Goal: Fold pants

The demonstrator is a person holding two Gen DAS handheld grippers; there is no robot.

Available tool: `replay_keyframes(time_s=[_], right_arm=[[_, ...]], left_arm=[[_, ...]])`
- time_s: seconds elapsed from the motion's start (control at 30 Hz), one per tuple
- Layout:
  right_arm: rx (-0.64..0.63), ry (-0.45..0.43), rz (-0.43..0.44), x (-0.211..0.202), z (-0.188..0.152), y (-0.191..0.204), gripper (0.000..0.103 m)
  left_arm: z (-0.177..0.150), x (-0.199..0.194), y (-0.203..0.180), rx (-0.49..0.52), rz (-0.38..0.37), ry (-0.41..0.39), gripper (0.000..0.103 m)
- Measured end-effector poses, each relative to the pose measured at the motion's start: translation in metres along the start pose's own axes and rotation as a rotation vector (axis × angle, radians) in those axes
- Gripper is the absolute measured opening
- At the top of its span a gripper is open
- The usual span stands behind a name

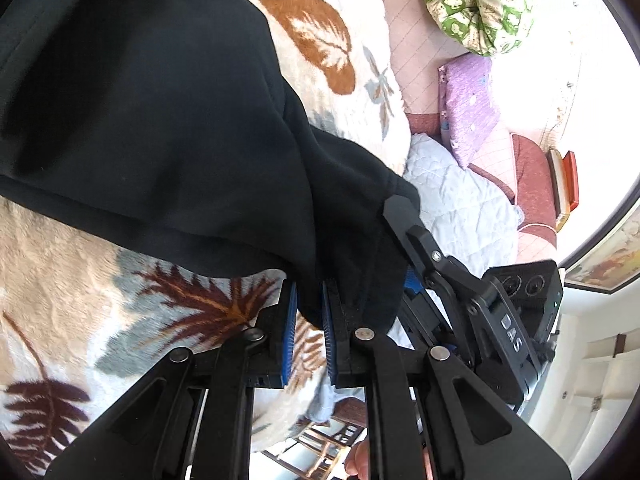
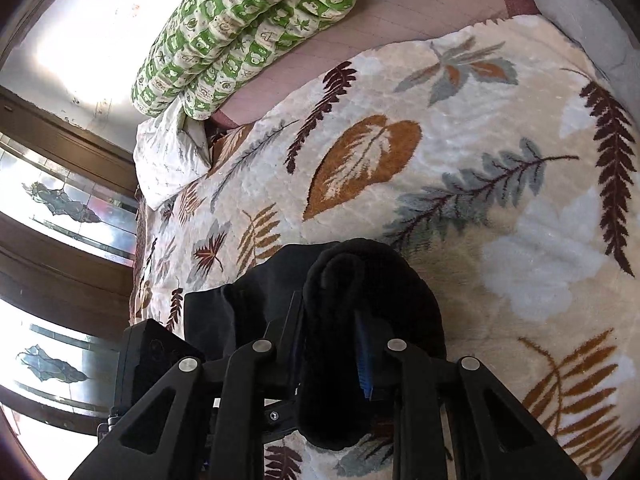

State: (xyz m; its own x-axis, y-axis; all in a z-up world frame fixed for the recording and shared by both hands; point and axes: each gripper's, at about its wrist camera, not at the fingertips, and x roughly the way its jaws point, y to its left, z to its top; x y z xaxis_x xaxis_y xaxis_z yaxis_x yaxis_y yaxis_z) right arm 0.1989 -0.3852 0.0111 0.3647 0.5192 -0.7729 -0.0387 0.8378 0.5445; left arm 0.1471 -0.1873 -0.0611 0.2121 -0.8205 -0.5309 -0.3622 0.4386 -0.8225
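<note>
Pinching black pants (image 1: 152,128), both grippers.

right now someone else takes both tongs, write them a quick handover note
Left tongs: shut on an edge of the black pants.
Right tongs: shut on a thick bunched fold of the pants, close beside the left tongs.
Pants: hang from both grips over the leaf-print blanket on the bed.
Done: both grips taken.
Left: carry the held part over, lay it flat, release, finish the fold.

Likely home bedroom: leaf-print blanket (image 2: 460,128) on bed, rolled green quilt (image 2: 248,32).
</note>
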Motion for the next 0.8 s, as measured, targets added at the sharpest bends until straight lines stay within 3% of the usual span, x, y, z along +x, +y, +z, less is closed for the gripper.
replay_keyframes(time_s=[0.13, 0.2, 0.23, 0.33, 0.37, 0.4, 0.5, 0.73, 0.8], right_arm=[[0.045, 0.003, -0.065, 0.009, -0.001, -0.023, 0.025], [0.087, -0.002, -0.064, 0.01, -0.003, -0.04, 0.026], [0.114, 0.002, -0.044, 0.01, -0.003, -0.05, 0.026], [0.14, -0.011, -0.035, 0.006, -0.004, -0.068, 0.042], [0.153, -0.011, -0.023, 0.006, -0.004, -0.075, 0.048], [0.164, -0.005, -0.016, 0.007, -0.004, -0.079, 0.053], [0.207, -0.018, 0.009, 0.005, -0.006, -0.096, 0.054], [0.282, -0.018, 0.1, 0.005, -0.009, -0.121, 0.066], [0.314, -0.015, 0.13, 0.007, -0.006, -0.127, 0.072]], left_arm=[[-0.001, 0.018, 0.015, -0.057, -0.005, 0.065, 0.01], [-0.006, 0.022, 0.01, 0.002, 0.032, 0.066, 0.011], [-0.009, 0.023, 0.006, 0.04, 0.054, 0.06, 0.018], [-0.023, 0.021, -0.002, 0.132, 0.143, -0.026, 0.062], [-0.027, 0.021, -0.002, 0.137, 0.156, -0.056, 0.065], [-0.029, 0.021, -0.002, 0.142, 0.154, -0.077, 0.065], [-0.026, 0.034, -0.005, 0.156, 0.166, -0.065, 0.065], [-0.01, 0.051, -0.012, 0.055, 0.17, -0.118, 0.063], [-0.008, 0.055, -0.013, 0.067, 0.168, -0.11, 0.039]])
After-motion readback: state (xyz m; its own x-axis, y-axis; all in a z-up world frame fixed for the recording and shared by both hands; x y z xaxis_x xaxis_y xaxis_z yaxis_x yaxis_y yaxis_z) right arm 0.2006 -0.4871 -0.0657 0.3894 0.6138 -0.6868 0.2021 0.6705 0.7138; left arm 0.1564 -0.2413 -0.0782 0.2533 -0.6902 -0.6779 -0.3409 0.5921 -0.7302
